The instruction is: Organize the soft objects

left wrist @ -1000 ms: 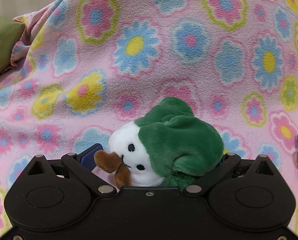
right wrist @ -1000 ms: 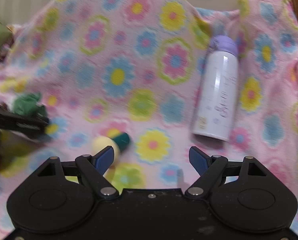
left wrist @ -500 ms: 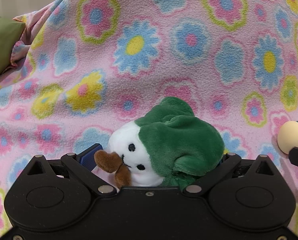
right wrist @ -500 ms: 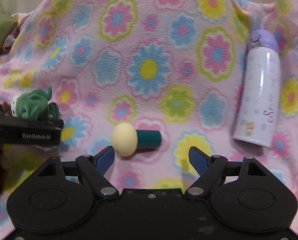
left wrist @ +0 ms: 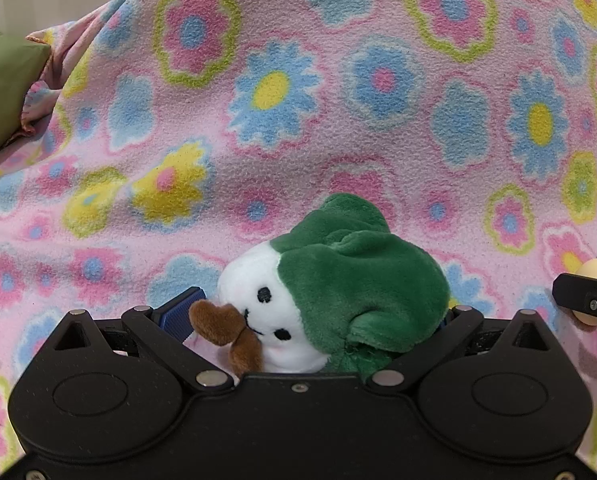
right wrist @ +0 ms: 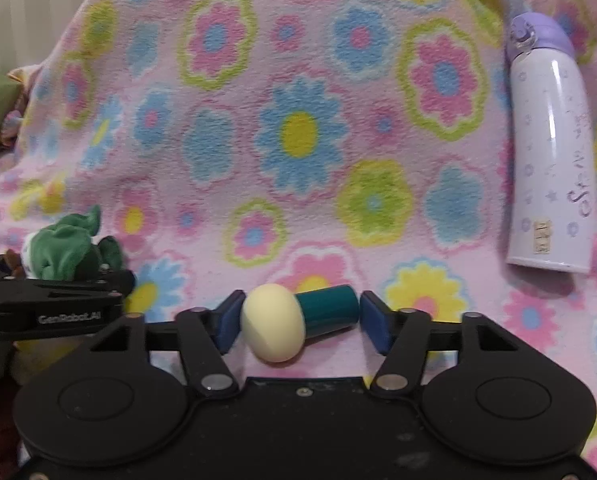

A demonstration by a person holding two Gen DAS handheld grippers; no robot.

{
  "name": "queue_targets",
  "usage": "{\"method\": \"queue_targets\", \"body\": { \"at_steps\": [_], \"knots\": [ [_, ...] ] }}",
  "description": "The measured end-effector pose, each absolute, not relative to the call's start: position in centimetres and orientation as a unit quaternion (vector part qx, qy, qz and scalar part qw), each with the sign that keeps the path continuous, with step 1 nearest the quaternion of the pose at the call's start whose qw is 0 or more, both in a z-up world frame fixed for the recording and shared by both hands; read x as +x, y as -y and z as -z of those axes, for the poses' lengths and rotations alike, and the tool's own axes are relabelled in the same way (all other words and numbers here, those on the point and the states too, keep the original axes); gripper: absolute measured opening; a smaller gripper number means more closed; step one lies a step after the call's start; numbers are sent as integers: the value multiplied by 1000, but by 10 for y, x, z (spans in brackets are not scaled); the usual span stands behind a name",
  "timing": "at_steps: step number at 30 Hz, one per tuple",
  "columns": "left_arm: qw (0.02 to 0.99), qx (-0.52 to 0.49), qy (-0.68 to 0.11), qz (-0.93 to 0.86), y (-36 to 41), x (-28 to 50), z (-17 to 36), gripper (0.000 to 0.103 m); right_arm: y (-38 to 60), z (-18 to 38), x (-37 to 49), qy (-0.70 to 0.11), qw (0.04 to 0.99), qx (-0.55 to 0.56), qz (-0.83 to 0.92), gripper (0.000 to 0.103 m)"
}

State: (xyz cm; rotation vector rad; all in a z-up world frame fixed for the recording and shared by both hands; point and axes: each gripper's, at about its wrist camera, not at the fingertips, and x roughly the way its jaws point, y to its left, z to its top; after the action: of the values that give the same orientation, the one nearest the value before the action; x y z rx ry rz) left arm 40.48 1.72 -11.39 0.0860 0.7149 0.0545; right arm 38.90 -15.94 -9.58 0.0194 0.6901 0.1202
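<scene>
Right gripper (right wrist: 298, 322) had just been closing around mushroom toy (right wrist: 298, 320), pads seemingly touching; squeeze gently. Left gripper (left wrist: 318, 312) clamped plush (left wrist: 338, 284).

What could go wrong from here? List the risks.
1. The right gripper has been closing lengthwise on the cream-and-teal toy; its rounded cream end may squirt out sideways.
2. The left gripper, holding the green plush, sits close beside it, so the tools could bump.

left gripper (left wrist: 314, 320): right pad hidden behind the plush toy (left wrist: 338, 288). green cushion (left wrist: 2, 88) cut off at the frame's left edge. bottle (right wrist: 550, 152) lettering illegible.
</scene>
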Motion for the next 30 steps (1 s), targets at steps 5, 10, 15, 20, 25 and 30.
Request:
{"method": "queue_targets", "body": {
  "at_steps": [5, 10, 15, 20, 25, 30],
  "knots": [
    [936, 41, -350, -26, -17, 406, 114, 101, 166, 100, 388, -328, 942, 31, -66, 58],
    [936, 43, -347, -29, -18, 405, 114, 101, 166, 101, 384, -318, 946, 33, -62, 58],
    [938, 48, -341, -24, -16, 402, 112, 97, 167, 102, 381, -310, 948, 35, -60, 58],
    [943, 50, -328, 1, -12, 394, 111, 73, 171, 101, 380, -303, 950, 48, -59, 57],
    [943, 47, -328, 4, -11, 391, 110, 71, 174, 101, 378, -293, 953, 57, -56, 57],
    [943, 48, -329, 3, -11, 389, 111, 71, 176, 101, 377, -291, 953, 66, -52, 58]
  ]
}}
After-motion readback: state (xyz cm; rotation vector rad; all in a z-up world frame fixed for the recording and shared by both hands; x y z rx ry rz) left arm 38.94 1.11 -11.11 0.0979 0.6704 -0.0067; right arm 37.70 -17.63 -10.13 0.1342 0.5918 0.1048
